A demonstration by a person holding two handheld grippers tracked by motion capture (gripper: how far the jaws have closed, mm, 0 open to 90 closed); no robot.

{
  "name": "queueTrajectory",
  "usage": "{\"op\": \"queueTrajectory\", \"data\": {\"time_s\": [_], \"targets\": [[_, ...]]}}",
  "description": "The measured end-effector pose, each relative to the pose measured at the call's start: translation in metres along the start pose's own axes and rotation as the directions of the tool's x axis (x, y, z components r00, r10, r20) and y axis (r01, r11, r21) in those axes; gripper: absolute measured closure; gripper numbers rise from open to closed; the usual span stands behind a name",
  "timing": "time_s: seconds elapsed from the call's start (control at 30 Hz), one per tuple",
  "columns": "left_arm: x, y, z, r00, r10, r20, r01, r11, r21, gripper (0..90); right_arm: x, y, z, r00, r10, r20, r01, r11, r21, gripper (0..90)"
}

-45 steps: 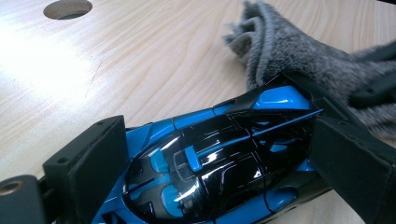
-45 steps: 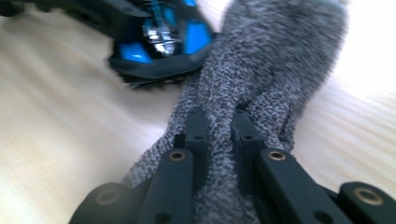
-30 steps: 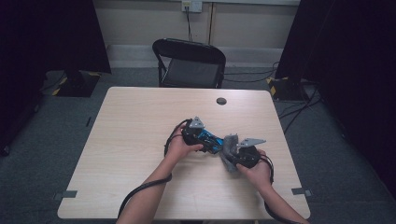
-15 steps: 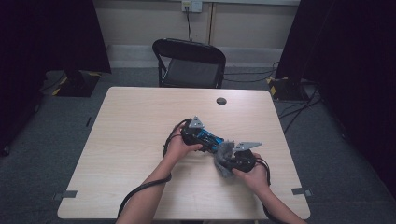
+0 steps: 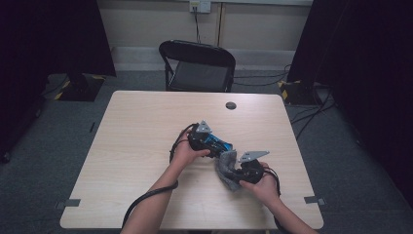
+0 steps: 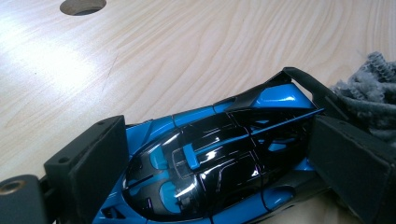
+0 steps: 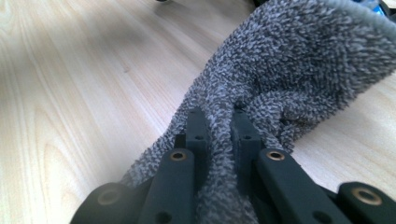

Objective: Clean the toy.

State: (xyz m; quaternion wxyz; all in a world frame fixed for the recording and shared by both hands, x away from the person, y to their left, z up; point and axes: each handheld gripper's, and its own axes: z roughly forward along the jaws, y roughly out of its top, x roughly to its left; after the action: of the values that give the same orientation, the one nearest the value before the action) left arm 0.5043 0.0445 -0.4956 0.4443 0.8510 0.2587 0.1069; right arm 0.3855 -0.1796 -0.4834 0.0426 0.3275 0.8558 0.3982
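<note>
Toy car and cleaning cloth — risks at the wiping stage

Blue-and-black toy race car [image 6: 219,163], mid-desk [image 5: 146,136], clamped across its body by the left claw [image 6: 224,158]; grey terry cloth [image 7: 289,79] pinched tight in the closed right claw [image 7: 218,135], its free end touching the car's tail wing. Likely faults: cloth loops catching on the thin rear wing and bending it; the glossy shell slipping between the pads if the wipe pushes sideways; the cloth sliding out of its narrow pinch — judged from the small bite of fabric held.
</note>
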Motion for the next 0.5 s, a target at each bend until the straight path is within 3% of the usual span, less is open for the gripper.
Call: {"op": "queueTrajectory", "data": {"time_s": [0.2, 0.5], "targets": [[0.001, -0.002, 0.0, 1.0, -0.006, -0.001, 0.006, 0.9999, -0.014, 5.2, -0.003, -0.003, -0.012, 0.9999, 0.015, 0.0, -0.015, 1.0, -0.016, 81.3], [0.001, -0.001, 0.0, 1.0, -0.006, 0.0, 0.006, 0.9999, -0.008, 5.1, -0.028, -0.016, -0.054, 0.9931, 0.101, 0.059, -0.096, 0.992, -0.082, 81.4]]}}
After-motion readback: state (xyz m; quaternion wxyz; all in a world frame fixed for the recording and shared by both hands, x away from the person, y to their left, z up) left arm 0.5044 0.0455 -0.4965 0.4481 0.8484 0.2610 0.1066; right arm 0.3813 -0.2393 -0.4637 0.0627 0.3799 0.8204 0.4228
